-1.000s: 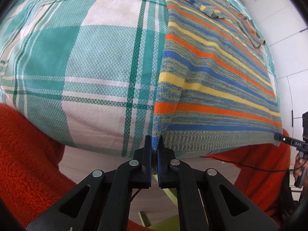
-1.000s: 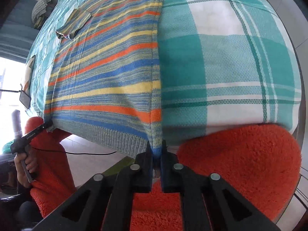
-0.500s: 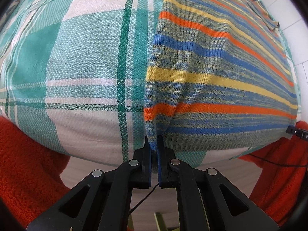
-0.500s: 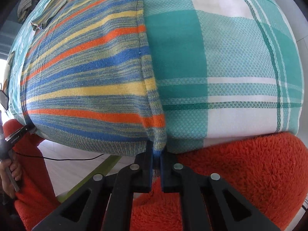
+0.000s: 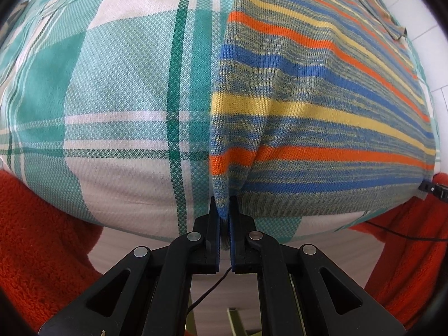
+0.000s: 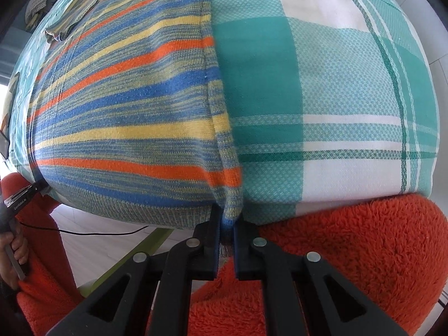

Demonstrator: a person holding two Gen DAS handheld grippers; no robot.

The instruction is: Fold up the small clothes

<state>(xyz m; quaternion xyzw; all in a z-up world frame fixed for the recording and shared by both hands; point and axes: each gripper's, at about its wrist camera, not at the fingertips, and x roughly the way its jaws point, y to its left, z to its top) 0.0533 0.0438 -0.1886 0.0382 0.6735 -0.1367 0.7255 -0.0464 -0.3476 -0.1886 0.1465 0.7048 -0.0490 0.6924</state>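
A knitted striped sweater (image 5: 322, 106) in blue, yellow, orange and grey lies flat on a teal and white checked cloth (image 5: 117, 89). Its ribbed hem hangs at the table's near edge. My left gripper (image 5: 223, 210) is shut on the hem's left corner, pointing down. In the right wrist view the same striped sweater (image 6: 126, 106) fills the left half, and my right gripper (image 6: 227, 218) is shut on the hem's right corner. A sleeve (image 6: 71, 11) lies folded across the sweater's far part.
The checked cloth (image 6: 336, 98) covers the whole table. The person's fuzzy orange garment (image 6: 350, 252) sits close under both grippers. A hand (image 6: 12, 252) holds the other gripper's handle at the far left. Pale floor shows below the table edge.
Both grippers have sunk closer to the table edge, still pinching the hem corners. The sweater now fills more of each view and lies flatter on the cloth.
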